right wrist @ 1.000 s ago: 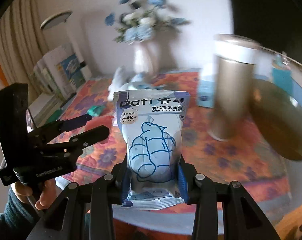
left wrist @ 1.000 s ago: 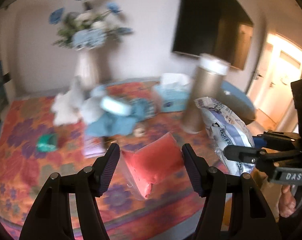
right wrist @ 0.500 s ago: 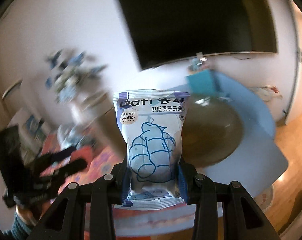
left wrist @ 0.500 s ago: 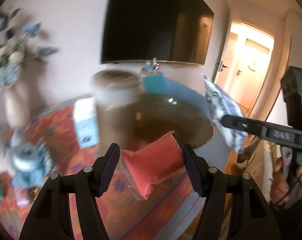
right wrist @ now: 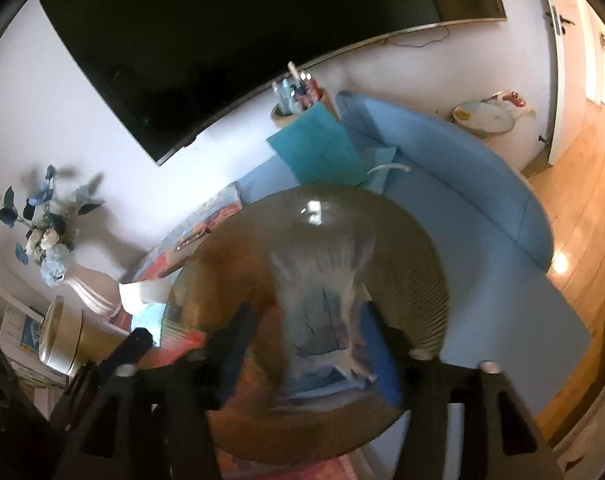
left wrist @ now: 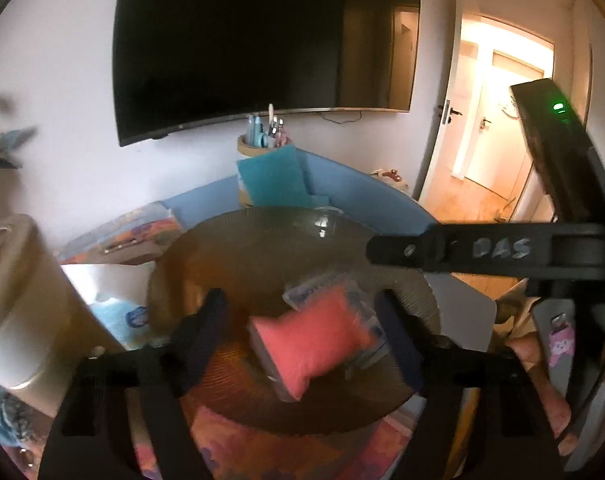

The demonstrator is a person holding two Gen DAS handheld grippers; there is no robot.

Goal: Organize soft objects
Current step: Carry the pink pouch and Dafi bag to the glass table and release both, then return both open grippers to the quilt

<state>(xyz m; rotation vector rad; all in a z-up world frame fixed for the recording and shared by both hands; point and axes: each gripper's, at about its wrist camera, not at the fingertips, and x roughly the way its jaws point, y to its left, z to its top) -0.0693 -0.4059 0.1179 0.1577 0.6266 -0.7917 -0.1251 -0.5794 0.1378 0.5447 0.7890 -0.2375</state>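
Observation:
A red soft packet in clear wrap sits loose and blurred between the fingers of my left gripper, over a brown ribbed glass plate. The jaws are opening, with a gap showing beside the left finger. In the right wrist view, the blue-and-white wipes pack is blurred between the spread fingers of my right gripper, above the same plate. Those jaws are opening too, and the pads stand off the pack. The right gripper's finger crosses the left wrist view just right of the plate.
Left of the plate stand a tissue box and a tall gold canister on the floral cloth. Behind are a teal cloth, a pen holder, a blue mat and a flower vase. A hand holds the right gripper.
Both grippers swung right, from the floral cloth to above the brown plate. Both sets of jaws widened and let go of the red packet and the wipes pack.

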